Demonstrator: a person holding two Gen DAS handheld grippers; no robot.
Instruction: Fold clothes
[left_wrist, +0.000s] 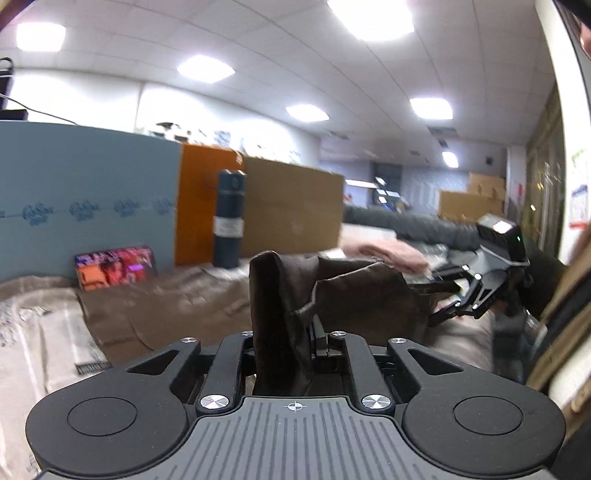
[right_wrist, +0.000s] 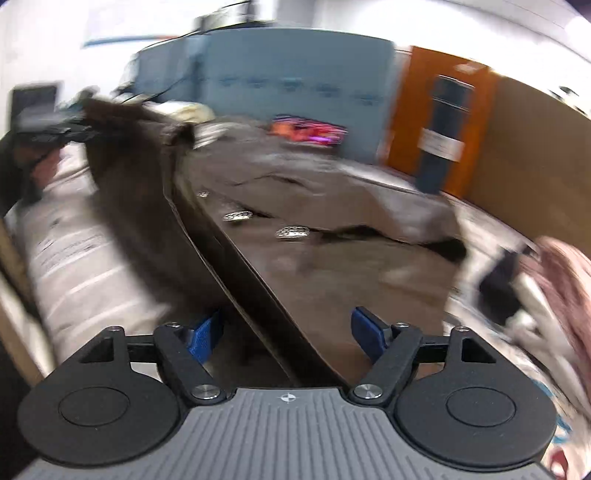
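On the cloth-covered counter (left_wrist: 155, 295), a brown garment (left_wrist: 207, 310) lies spread out, with one edge lifted off the surface. The left claw (left_wrist: 314, 332) is nearly closed, pinching a bunched fold of that brown fabric, which stands up just ahead of its camera. The right claw (right_wrist: 288, 332) stands about half open, its blue pads (right_wrist: 201, 332) apart, with a taut edge of the garment running between them; neither pad appears to press on it, though motion blur makes that hard to confirm. Seen from the right wrist, the lifted edge runs diagonally from the right claw up and leftward to the left claw (right_wrist: 62, 129), so the garment's raised line stretches between the two hands. The right claw is therefore already astride the edge and, judging by this, only needs to close. A pink garment (left_wrist: 388, 253) lies beyond, near a dark bottle (left_wrist: 229, 218).
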